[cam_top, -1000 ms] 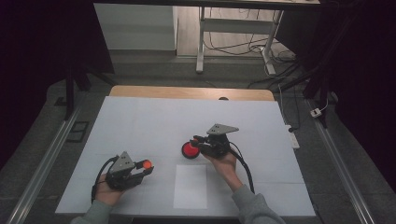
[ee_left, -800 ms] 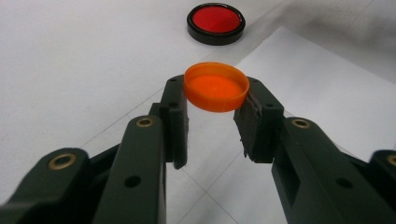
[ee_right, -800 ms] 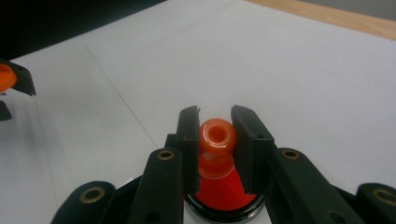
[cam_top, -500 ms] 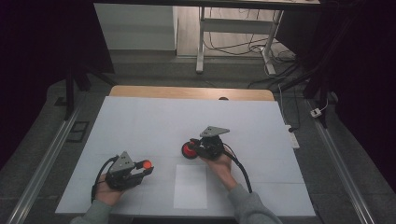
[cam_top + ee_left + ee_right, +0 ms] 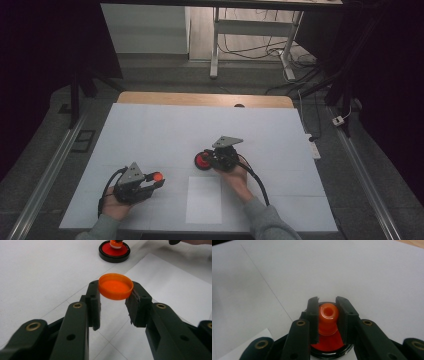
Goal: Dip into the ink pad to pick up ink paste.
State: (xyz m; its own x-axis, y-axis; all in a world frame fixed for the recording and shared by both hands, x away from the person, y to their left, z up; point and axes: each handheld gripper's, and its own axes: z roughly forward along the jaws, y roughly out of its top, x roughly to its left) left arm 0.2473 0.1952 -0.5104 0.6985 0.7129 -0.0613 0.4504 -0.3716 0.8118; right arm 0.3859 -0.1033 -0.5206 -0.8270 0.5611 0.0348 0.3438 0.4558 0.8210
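An orange cap is pinched between the jaws of my left gripper, open side up, held over the white table sheet; in the high view the orange cap shows at the front left with the left gripper. My right gripper is shut on an orange spout-like piece that stands on a red disc with a black rim. In the high view the red disc lies near the table's middle, just left of the right gripper.
A white sheet covers the table, with a brighter paper rectangle at the front middle. A wooden edge runs along the back. Metal rails flank both sides. Cables trail from both grippers.
The right gripper has moved slightly left and toward the person with the red disc. The left hand has stayed in place with the orange cap.
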